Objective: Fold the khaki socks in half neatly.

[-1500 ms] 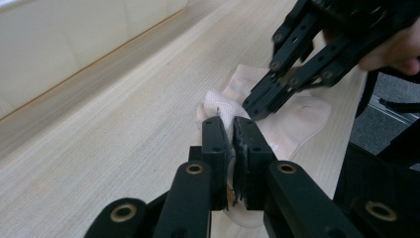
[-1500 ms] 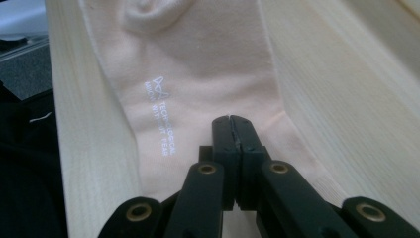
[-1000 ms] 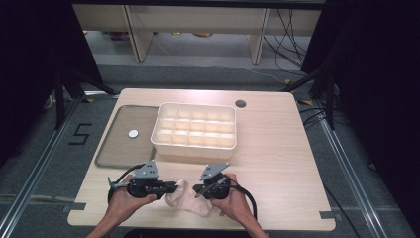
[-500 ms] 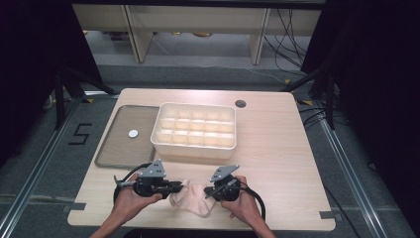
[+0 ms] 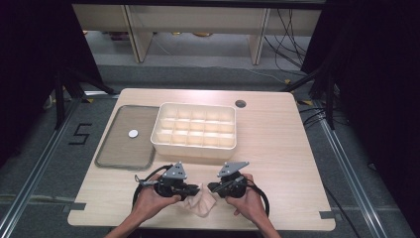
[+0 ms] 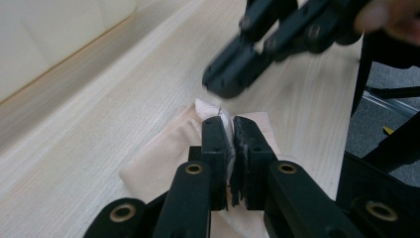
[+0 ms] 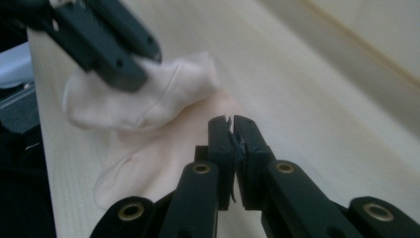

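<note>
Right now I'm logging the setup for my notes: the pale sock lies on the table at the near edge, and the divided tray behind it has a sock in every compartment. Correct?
Not quite. The high view shows the divided tray with its compartments bare; no sock sits in any. The pale sock does lie at the table's near edge.

A black digit "5" is marked on the grey floor [image 5: 54, 148] left of the table [image 5: 292, 163].
</note>
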